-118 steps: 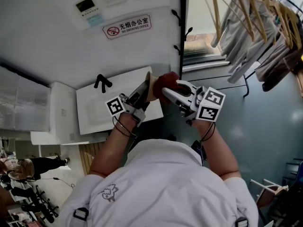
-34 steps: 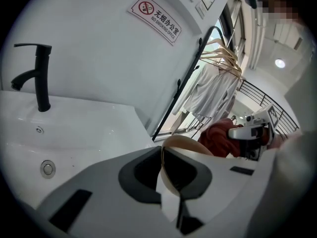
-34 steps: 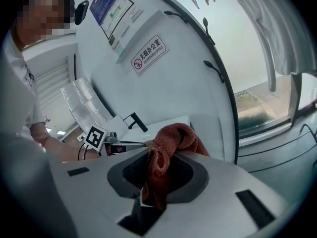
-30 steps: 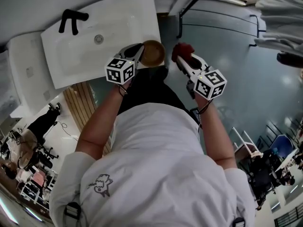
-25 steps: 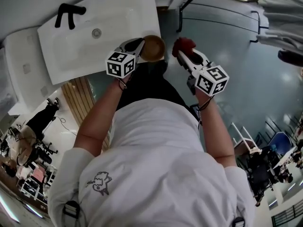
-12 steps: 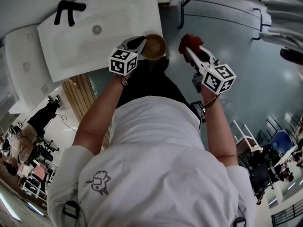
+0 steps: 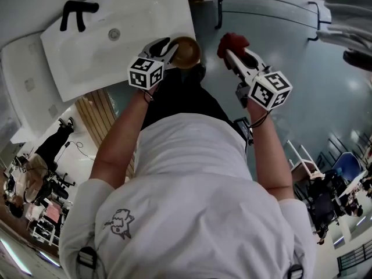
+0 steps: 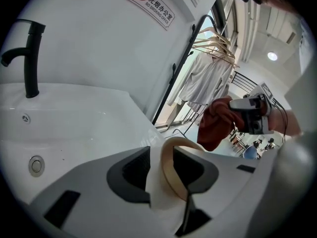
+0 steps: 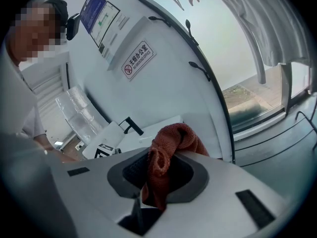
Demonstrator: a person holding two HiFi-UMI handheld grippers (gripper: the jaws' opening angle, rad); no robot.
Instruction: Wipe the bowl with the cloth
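Observation:
A tan bowl with a white outside rests at the near right corner of the white sink. My left gripper is at the bowl's left rim. Its jaws have just been opening and stand open, with the rim still between them. To the right, off the sink and above the floor, my right gripper is shut on a bunched red cloth. The right gripper view shows the cloth pinched between the pads and sticking out past them. It also hangs in the left gripper view, apart from the bowl.
A black faucet and a drain mark the sink's far side. A white wall with a no-smoking sign rises behind it. Clothes on hangers hang by a window at the right. People and chairs show at the lower left.
The bowl and cloth, held together several seconds ago, are now apart. The left jaws, shut on the bowl's rim half a second ago, have spread. The right gripper hardly moved.

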